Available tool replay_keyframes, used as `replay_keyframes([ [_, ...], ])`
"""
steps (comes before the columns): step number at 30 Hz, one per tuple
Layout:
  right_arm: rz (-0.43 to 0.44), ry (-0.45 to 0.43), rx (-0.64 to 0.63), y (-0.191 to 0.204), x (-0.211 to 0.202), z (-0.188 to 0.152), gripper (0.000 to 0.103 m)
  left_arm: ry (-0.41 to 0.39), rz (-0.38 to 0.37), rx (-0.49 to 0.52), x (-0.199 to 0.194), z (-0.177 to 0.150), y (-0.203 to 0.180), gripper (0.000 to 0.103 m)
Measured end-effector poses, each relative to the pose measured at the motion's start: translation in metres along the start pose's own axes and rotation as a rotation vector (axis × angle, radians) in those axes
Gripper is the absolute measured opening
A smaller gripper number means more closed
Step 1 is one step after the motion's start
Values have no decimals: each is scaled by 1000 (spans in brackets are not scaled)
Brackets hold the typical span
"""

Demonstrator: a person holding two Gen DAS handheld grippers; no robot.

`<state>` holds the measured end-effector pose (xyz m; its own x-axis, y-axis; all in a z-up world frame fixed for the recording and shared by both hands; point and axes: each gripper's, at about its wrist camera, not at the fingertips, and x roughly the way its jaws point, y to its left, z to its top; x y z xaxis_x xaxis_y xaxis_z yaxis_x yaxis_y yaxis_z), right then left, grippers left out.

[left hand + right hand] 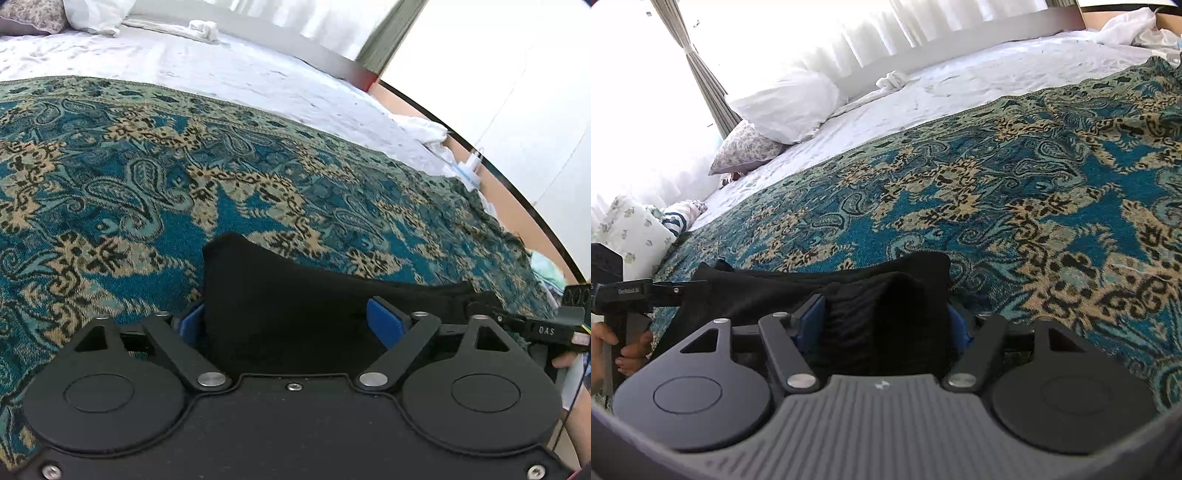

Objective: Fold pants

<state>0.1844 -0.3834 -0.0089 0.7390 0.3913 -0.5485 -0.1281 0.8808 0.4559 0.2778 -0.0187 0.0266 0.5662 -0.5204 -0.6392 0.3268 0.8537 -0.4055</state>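
Note:
The black pants [280,280] lie bunched on a teal and tan patterned throw [147,184] on a bed. My left gripper [288,321] has its blue pads [386,321] either side of one raised end of the cloth, shut on it. The black fabric runs taut to the right, to my right gripper [546,328]. In the right wrist view the pants [757,291] fill the gap of my right gripper [886,321], which is shut on a thick fold. My left gripper [631,291] shows at the left edge, held by a hand [631,350].
Beyond the throw [1034,184] lies a white sheet [221,66] with white pillows [786,103] and a flowered pillow [746,147] by a curtained window. A small white cloth roll [203,29] sits at the far bed edge. Loose white laundry [424,129] lies at the bed's right side.

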Motion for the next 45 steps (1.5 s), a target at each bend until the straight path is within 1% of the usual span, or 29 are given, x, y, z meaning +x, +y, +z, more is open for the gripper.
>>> replay_keyframes([
  [1,2,-3,-3,1,0,0,62,-7,28,2,0,0,0,66],
  [2,4,-9,2,2,0,-1,56,-9,68,10,-1,0,-1,47],
  [3,11,-17,13,3,-1,-2,45,-15,101,22,-4,1,-1,35],
  [4,24,-22,28,4,-1,-3,42,-26,108,25,-7,1,0,31],
  [5,24,-32,26,7,-1,-4,39,-39,104,20,-12,1,1,24],
  [7,19,-47,0,16,0,-3,36,-70,120,33,-19,1,-1,22],
  [10,7,-66,-22,27,5,3,34,-123,180,96,-26,2,-11,21],
  [12,1,-75,-28,32,10,11,34,-150,206,116,-29,6,-12,21],
  [15,-3,-91,-32,38,21,29,33,-172,214,85,-30,21,-5,21],
  [18,-4,-108,-45,46,36,48,32,-190,238,55,-23,37,5,21],
  [20,-14,-92,-63,48,49,57,32,-182,265,50,-14,43,11,21],
  [22,-33,-58,-68,46,64,62,32,-157,292,51,-2,47,16,23],
  [23,-44,-42,-79,45,69,61,35,-143,308,53,4,46,18,25],
  [25,-83,-16,-102,42,75,58,49,-127,333,56,13,42,20,33],
  [26,-99,-11,-99,40,75,56,65,-131,342,53,15,40,21,38],
  [27,-110,-9,-92,36,74,55,72,-135,347,51,15,39,22,43],
  [28,-109,-14,-87,33,70,54,74,-133,355,50,13,38,21,45],
  [29,-108,-21,-82,31,65,52,78,-124,370,51,12,38,19,54],
  [30,-116,-31,-81,30,59,50,81,-116,387,54,11,37,17,61],
  [31,-127,-39,-85,31,53,47,82,-111,404,62,9,36,15,64],
  [33,-143,-60,-100,34,41,43,84,-115,426,72,3,33,11,78],
  [35,-178,-78,-123,41,28,37,87,-119,444,78,-5,25,5,86],
  [37,-218,-87,-167,51,16,28,88,-117,463,101,-14,14,-4,86],
  [39,-257,-89,-212,61,5,17,89,-117,488,139,-25,0,-15,89],
  [41,-288,-80,-246,68,-3,5,90,-125,502,163,-36,-14,-24,90],
  [43,-312,-66,-280,73,-12,-8,90,-131,489,173,-50,-29,-32,91],
  [45,-330,-71,-295,73,-19,-20,93,-143,467,182,-61,-44,-38,95],
])
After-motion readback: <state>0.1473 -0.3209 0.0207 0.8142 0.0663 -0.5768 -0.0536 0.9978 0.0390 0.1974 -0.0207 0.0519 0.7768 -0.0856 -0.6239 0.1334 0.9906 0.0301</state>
